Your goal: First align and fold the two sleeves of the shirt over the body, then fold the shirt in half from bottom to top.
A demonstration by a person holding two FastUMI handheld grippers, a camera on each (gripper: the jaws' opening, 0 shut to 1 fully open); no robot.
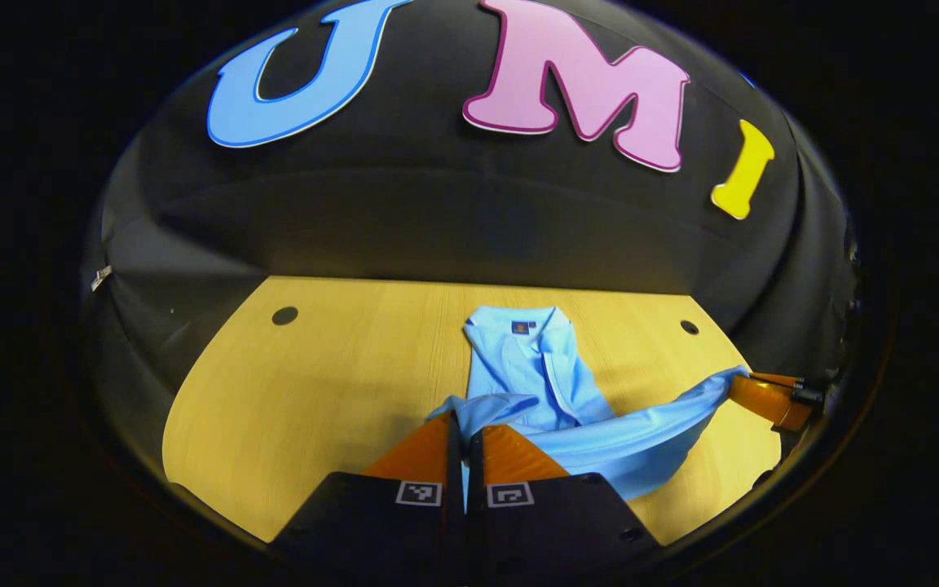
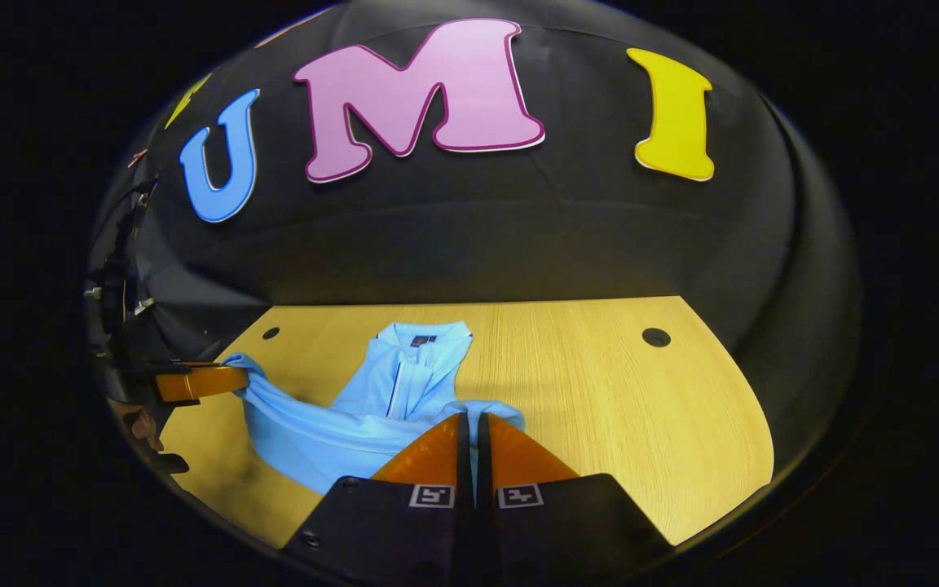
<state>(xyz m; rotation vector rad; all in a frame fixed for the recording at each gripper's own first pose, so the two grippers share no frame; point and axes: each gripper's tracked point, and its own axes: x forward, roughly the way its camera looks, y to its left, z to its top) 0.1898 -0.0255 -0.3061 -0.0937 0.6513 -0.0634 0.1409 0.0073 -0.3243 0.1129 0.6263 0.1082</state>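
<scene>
A light blue shirt [image 1: 531, 367] lies on the wooden table [image 1: 315, 383], its collar at the far end. The near hem [image 1: 641, 432] is raised and stretched between both grippers. In the left gripper view my left gripper [image 1: 464, 428] is shut on one corner of the hem, and my right gripper [image 1: 751, 383] pinches the other corner at the far right. The right gripper view shows the shirt [image 2: 404, 379] with my right gripper [image 2: 470, 424] shut on its hem, while my left gripper [image 2: 237, 377] grips the far left corner. The sleeves look folded onto the body.
The table [image 2: 616, 408] has round cable holes [image 1: 284, 315] [image 1: 689, 327] near its far corners; one hole [image 2: 655, 337] lies right of the shirt. Black cloth walls the booth behind. A hand [image 2: 143, 424] holds the left gripper.
</scene>
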